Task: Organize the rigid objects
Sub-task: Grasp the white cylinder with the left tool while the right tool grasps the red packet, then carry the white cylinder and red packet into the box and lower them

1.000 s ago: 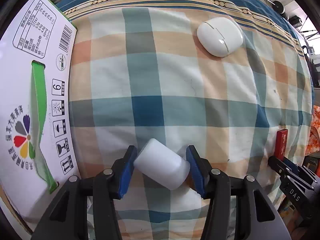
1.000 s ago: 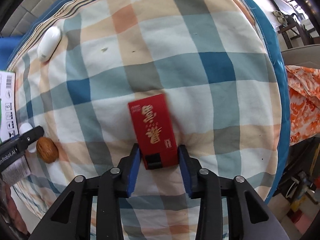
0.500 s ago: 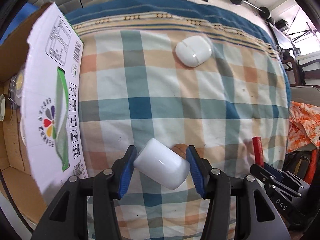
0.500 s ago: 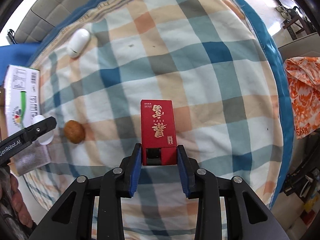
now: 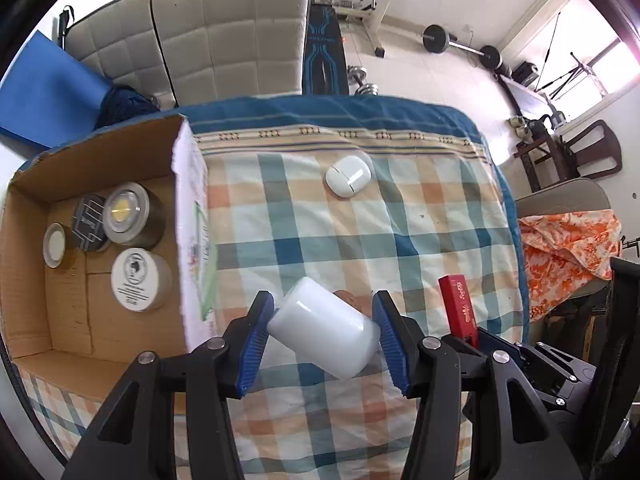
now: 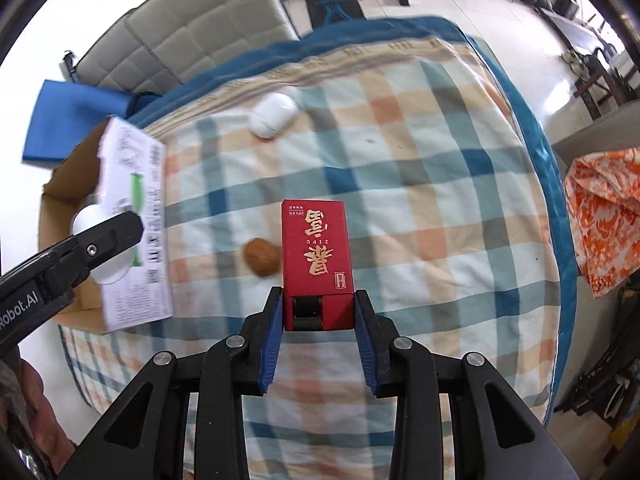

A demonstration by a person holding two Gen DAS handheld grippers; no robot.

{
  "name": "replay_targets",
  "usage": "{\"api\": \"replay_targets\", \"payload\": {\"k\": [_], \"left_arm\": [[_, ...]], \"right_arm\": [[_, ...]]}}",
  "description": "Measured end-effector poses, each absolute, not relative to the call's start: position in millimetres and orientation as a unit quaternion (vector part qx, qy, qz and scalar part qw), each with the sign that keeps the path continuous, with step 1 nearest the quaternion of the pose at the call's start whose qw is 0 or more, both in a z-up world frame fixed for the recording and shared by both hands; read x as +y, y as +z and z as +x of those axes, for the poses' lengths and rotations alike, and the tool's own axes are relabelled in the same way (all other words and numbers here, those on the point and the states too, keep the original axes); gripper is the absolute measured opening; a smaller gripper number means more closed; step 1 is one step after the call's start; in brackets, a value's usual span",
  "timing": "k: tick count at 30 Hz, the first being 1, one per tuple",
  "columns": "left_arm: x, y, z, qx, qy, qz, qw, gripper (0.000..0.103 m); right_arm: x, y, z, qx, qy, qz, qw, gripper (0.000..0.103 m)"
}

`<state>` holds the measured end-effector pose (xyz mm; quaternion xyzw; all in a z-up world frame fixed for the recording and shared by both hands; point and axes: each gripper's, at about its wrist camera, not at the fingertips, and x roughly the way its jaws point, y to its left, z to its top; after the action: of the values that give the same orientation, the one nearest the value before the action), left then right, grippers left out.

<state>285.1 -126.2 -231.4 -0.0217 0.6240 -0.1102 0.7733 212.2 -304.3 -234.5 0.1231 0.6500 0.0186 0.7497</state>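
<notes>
Both loads lifted well clear of the plaid bed (image 5: pixel 360 240). Left tool (image 5: pixel 324 336) clamps white jar (image 5: pixel 324 340); right tool (image 6: pixel 318 316) clamps red box (image 6: pixel 316 264). Carton (image 5: pixel 92 312) now open left of left tool.

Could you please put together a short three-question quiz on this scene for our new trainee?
1. True or false: the left gripper grips a white jar.
2. What does the right gripper hold: A) red box, B) walnut, C) white earbud case?
3. How many round tins lie in the cardboard box?

Key: 1 true; 2 A; 3 four.
</notes>
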Motion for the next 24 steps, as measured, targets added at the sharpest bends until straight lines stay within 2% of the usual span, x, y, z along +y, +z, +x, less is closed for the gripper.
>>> {"api": "replay_targets", "payload": {"k": [6, 15, 24], "left_arm": [[-77.0, -201.0, 270.7, 0.602, -0.102, -0.026, 0.791, 0.049], [20.9, -182.1, 252.9, 0.587, -0.058, -0.043, 0.806, 0.049], [117.4, -197.9, 246.7, 0.602, -0.01, -0.057, 0.796, 0.049]], "right_arm": [[-247.7, -203.2, 211.3, 0.629, 0.039, 0.108, 0.769, 0.036], [-135.1, -174.6, 206.4, 0.609, 0.097, 0.098, 0.781, 0.036], [-37.5, -204.5, 211.8, 0.633, 0.141, 0.098, 0.755, 0.036]]}}
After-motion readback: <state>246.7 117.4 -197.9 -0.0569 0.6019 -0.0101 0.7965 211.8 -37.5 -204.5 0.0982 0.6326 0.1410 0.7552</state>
